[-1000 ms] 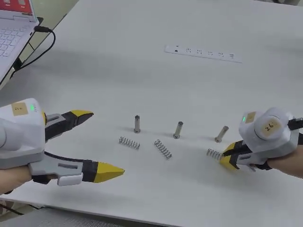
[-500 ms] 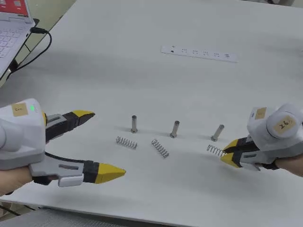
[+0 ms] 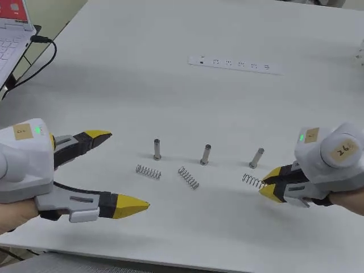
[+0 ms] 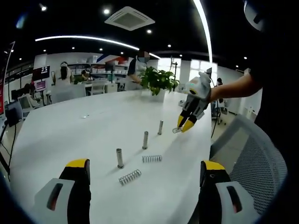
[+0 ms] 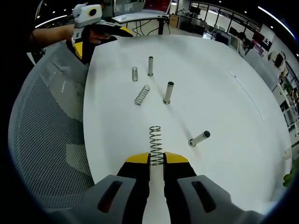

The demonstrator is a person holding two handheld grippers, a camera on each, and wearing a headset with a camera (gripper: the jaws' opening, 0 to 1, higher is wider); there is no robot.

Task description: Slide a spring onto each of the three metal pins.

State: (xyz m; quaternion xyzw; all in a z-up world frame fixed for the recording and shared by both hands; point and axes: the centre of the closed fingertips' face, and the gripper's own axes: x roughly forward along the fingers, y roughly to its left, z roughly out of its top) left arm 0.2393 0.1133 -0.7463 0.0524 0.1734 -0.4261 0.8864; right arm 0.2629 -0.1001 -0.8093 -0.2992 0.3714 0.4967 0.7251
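My right gripper [image 3: 267, 183] pinches one end of a small coil spring [image 3: 251, 181] between its yellow-tipped jaws, which are closed down on it. The rest of the coil sticks out straight ahead, just beside the base of the rightmost metal pin [image 3: 256, 158]. I cannot tell whether the spring's free end touches the white table [image 3: 170, 102]. My left gripper [image 3: 124, 169] hovers at the near left edge with its jaws spread wide and nothing between them, well apart from the parts. The middle pin [image 3: 205, 154] and the left pin [image 3: 156, 149] complete a row across the tabletop. A loose spring [image 3: 148, 171] lies flat just in front of the left pin, and a second loose spring [image 3: 188, 177] lies in front of the middle one, neither touching its pin. Farther back lies a white power strip [image 3: 234, 64]. A laptop [image 3: 11, 28] sits at the far left corner with a black cable [image 3: 40, 57] plugged into it.
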